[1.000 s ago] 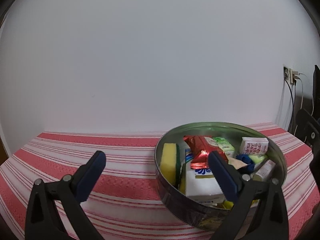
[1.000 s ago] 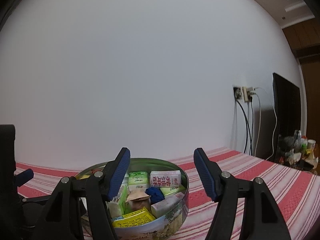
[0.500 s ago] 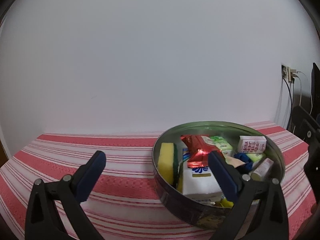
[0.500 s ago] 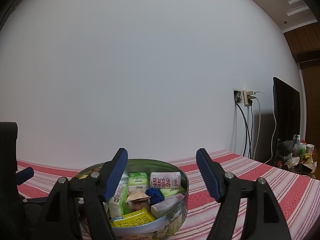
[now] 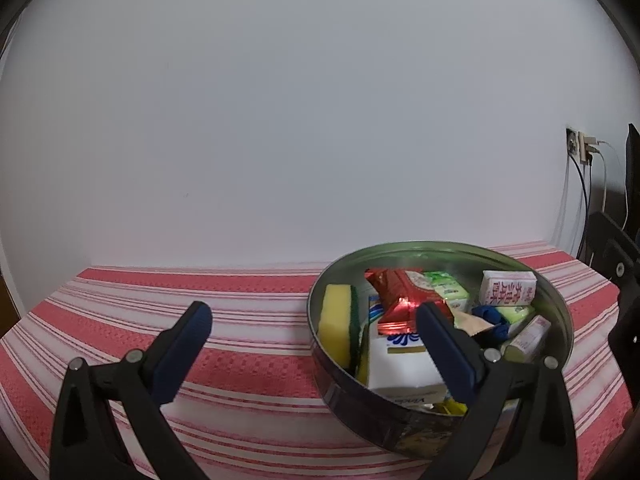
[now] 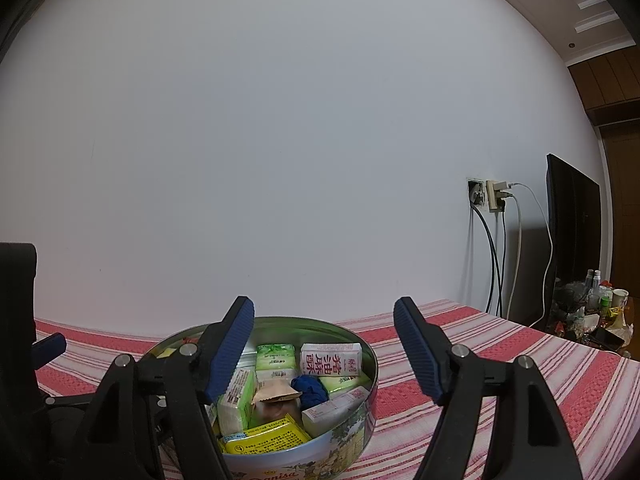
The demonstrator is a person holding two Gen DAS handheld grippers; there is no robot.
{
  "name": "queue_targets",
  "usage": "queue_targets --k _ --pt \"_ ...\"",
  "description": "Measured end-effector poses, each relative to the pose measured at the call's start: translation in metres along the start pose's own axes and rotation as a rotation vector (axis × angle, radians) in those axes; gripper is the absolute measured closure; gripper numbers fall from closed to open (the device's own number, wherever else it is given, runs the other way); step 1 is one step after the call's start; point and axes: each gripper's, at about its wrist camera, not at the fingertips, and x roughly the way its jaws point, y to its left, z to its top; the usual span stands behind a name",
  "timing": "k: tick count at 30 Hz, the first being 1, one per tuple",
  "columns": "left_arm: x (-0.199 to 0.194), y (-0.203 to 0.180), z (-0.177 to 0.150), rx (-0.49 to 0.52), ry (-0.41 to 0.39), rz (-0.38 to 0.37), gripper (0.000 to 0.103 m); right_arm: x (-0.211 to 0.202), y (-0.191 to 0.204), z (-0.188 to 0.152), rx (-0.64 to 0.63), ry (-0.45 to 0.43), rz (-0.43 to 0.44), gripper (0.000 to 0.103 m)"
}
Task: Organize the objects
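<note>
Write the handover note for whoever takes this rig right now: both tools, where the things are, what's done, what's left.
Left tool: open, empty, right finger over the round metal tin.
Right tool: open, nothing between the fingers, hovering level above the tin's right rim.
Things: tin sits on the red-and-white striped cloth, packed with a yellow-green sponge, red foil packet, white box with red lettering, blue wrapped item and other packets.
Done: nothing visible outside the tin.
Left: unclear; probably closing up or final tidying. No lid in view.
</note>
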Motion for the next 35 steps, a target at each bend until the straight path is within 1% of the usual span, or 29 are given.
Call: queue_targets --k 6,15,22,26,35 --pt "-0.005 0.005 0.001 0.002 -0.002 0.013 0.000 0.000 0.001 0.000 0.001 0.003 -0.002 0.028" --pt "-0.012 0.012 0.000 -0.003 0.007 0.013 0.000 0.000 0.000 0.000 -0.003 0.009 -0.006 0.028" --pt "-0.021 0.023 -0.001 -0.019 0.008 -0.008 0.000 0.002 -0.005 -0.001 -0.008 0.015 0.003 0.028" --pt "-0.024 0.026 0.000 -0.027 0.005 -0.003 0.000 0.002 -0.005 -0.001 -0.008 0.016 0.001 0.028" --pt "-0.028 0.026 0.000 -0.003 0.000 -0.009 0.000 0.003 -0.008 -0.001 -0.011 0.022 0.003 0.028"
